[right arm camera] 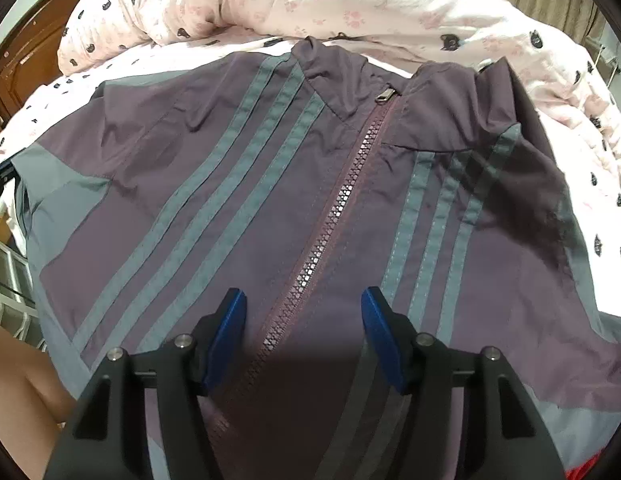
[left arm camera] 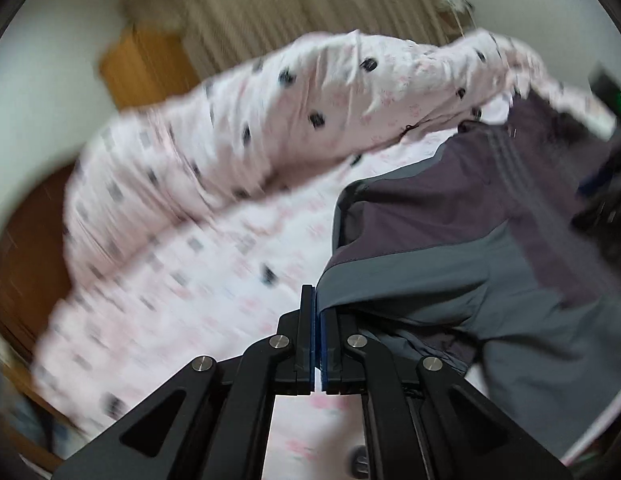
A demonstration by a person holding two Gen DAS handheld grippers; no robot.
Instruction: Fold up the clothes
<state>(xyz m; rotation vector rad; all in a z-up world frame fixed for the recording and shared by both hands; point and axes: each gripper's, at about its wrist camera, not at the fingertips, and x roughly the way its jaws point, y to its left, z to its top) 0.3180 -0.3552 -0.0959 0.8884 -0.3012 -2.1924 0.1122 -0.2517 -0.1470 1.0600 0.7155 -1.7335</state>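
Note:
A purple jacket (right arm camera: 246, 200) with grey stripes and grey panels lies front up on a bed, zipped along its middle. My right gripper (right arm camera: 302, 312) is open just above its lower front, one finger on each side of the zipper (right arm camera: 338, 208). My left gripper (left arm camera: 316, 300) is shut on the grey edge of the jacket (left arm camera: 450, 232), which hangs lifted to its right. The left wrist view is blurred by motion.
A pink-and-white quilt (right arm camera: 350, 4) with dark prints is bunched behind the jacket, over a matching bed sheet (left arm camera: 214, 280). A wooden headboard (right arm camera: 26, 56) is at the left. A beige curtain (left arm camera: 294, 4) and an orange cabinet (left arm camera: 142, 68) stand beyond. A bare knee (right arm camera: 18, 392) is at the lower left.

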